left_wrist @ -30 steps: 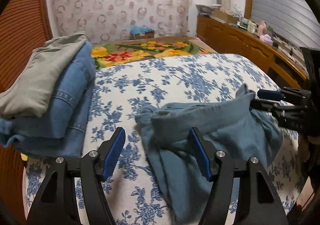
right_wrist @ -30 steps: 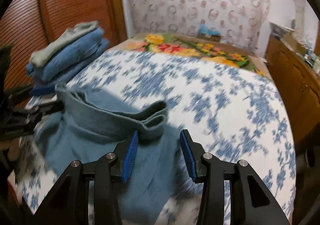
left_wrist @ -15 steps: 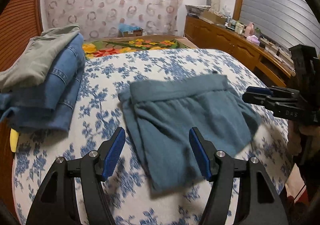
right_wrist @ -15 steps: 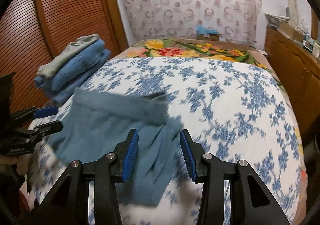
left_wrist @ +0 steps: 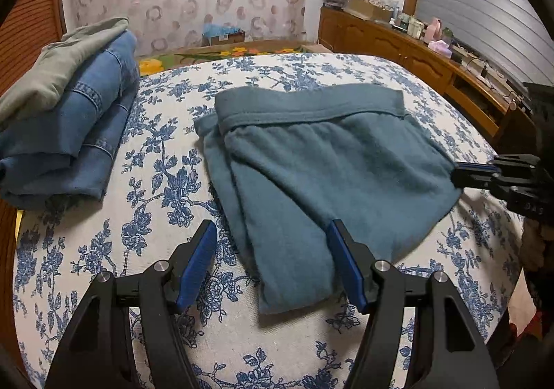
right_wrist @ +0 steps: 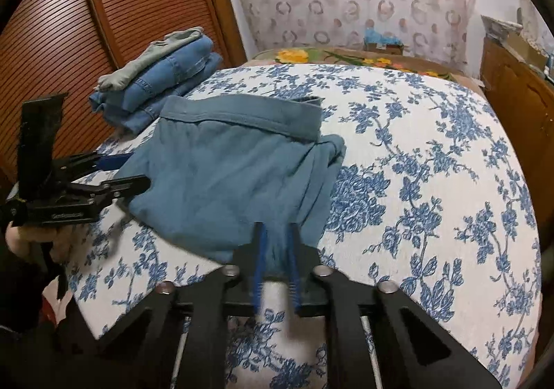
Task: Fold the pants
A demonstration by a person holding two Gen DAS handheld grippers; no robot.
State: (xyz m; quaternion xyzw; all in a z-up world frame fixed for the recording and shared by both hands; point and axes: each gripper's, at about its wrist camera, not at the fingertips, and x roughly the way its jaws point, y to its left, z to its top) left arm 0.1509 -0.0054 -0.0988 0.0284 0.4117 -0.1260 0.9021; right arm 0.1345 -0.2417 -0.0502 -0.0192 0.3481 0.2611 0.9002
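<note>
Teal pants point(left_wrist: 322, 174) folded flat on the flowered bedspread point(left_wrist: 166, 181), waistband point(left_wrist: 311, 105) at the far edge, folded legs toward the near edge of the bed. In the right wrist view the same pants point(right_wrist: 221, 178) lying left of centre on the bedspread point(right_wrist: 432, 181), one corner bunched at the near edge.

Right tool point(right_wrist: 277, 250) just clamped shut on that near corner of the pants — blue pads close together with a pinch of teal cloth between them. Seen from the left wrist camera as well, right tool point(left_wrist: 460, 176) touching the right corner of the pants at the picture's edge.

Left tool point(left_wrist: 271, 250) released, jaws wide apart, low over the near left part of the pants — one pad point(left_wrist: 197, 261) over bare bedspread, the other over cloth, neither pressing on it. In the right wrist view, left tool point(right_wrist: 133, 169) at the left edge of the pants, held by a hand point(right_wrist: 24, 236).

Stack of folded clothes point(left_wrist: 65, 119) at the left side of the bed, well apart from the pants: denim below, a grey-green piece on top. Wooden cabinet point(left_wrist: 398, 46) along the right wall.
</note>
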